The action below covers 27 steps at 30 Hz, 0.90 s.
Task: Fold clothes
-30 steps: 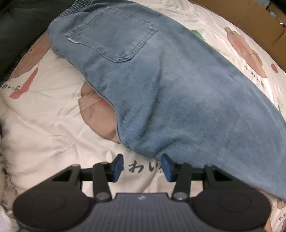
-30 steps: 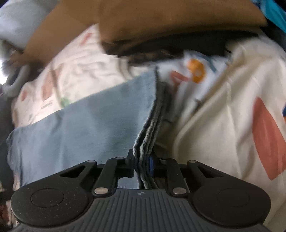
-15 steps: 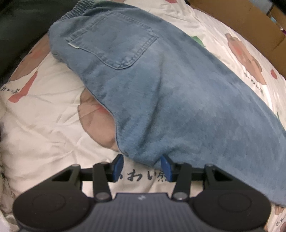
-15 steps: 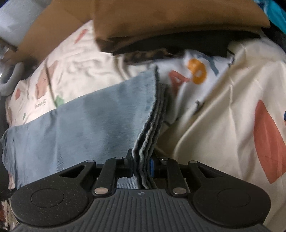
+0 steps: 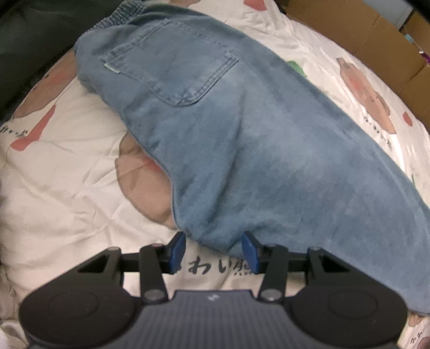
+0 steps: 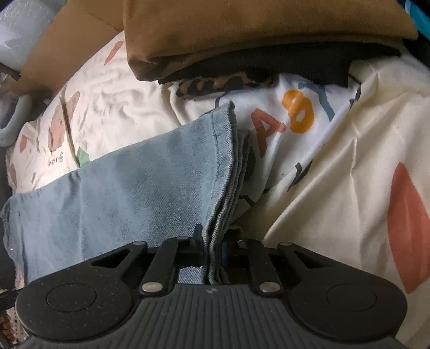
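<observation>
Left wrist view, nearest: the left gripper (image 5: pixel 215 248), its two blue-padded fingers (image 5: pixel 177 249) spread wide with nothing between them. The pads sit just at the lower folded edge of one pair of blue jeans (image 5: pixel 255 150); whether they touch the cloth cannot be told. Printed characters on the bedsheet (image 5: pixel 53 188) show through the gap between the fingers.

Beyond the fingers, the jeans lie across the sheet, running from the lower right up to the upper left. One back pocket (image 5: pixel 172 64) faces up, and one gathered elastic waistband (image 5: pixel 118 18) forms the far end. The sheet is cream, with pink bear figures. At the far right stands one brown cardboard box (image 5: pixel 376 32).

Right wrist view, nearest: the right gripper (image 6: pixel 213 255), its fingers closed tightly on the stacked hem edges (image 6: pixel 217 241) of the jeans (image 6: pixel 121 188). Several denim layers show edge-on in the clamp; their number cannot be counted with certainty. The leg fabric spreads left and away from the fingers, ending in one stitched hem corner (image 6: pixel 228 112).

Right of the hem lies one white cloth with orange and red letters (image 6: pixel 293 115). Farther off rests a pile of folded garments: one brown piece (image 6: pixel 255 29) on top, one black layer (image 6: pixel 282 67) under it, and one leopard-print edge (image 6: pixel 223 84) lowest.
</observation>
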Each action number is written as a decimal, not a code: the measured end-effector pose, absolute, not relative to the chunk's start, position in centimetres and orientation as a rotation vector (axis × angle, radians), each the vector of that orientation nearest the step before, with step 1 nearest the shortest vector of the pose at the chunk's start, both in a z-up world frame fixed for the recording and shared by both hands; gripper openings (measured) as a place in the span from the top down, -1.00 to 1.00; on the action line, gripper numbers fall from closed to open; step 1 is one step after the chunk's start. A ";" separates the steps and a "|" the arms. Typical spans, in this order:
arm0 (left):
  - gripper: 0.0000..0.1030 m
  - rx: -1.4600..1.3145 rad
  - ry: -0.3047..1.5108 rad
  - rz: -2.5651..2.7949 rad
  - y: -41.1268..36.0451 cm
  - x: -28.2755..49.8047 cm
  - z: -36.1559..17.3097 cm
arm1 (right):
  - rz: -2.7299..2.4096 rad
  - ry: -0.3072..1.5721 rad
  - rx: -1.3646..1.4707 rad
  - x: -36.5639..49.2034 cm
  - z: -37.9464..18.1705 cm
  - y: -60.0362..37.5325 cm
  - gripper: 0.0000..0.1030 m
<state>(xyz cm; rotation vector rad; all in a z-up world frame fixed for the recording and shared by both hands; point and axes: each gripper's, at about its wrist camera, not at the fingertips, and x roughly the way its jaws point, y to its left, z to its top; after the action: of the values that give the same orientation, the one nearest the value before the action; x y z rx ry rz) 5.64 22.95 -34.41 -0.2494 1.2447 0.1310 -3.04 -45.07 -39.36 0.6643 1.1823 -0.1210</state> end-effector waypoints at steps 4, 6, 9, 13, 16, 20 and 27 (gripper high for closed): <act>0.05 -0.264 1.217 0.123 22.9 5.8 -34.0 | -0.134 1.172 0.637 -3.1 -38.1 -44.9 0.81; 0.04 -0.265 1.211 0.114 22.8 5.8 -34.0 | -0.135 1.162 0.623 -3.0 -37.1 -44.9 0.82; 0.04 -0.273 1.207 0.110 23.0 5.7 -34.4 | -0.136 1.148 0.603 -3.0 -35.7 -44.8 0.82; 0.04 -0.328 1.191 0.130 23.9 5.4 -35.0 | -0.128 1.126 0.594 -2.8 -33.4 -44.7 0.83; 0.03 -0.369 1.178 0.144 24.6 5.3 -35.5 | -0.116 1.112 0.598 -2.6 -31.6 -44.9 0.83; -0.07 -0.425 1.150 0.166 25.5 5.1 -36.1 | -0.089 1.094 0.604 -2.5 -29.2 -45.0 0.83; 0.24 -0.572 1.136 0.184 26.8 4.8 -37.8 | -0.039 1.041 0.612 -1.7 -24.8 -45.0 0.84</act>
<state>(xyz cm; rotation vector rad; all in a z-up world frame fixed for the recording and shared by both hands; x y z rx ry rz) 4.81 26.77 -37.80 -0.5724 1.1360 0.1837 -1.71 -44.99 -24.78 0.6116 1.0414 -0.0393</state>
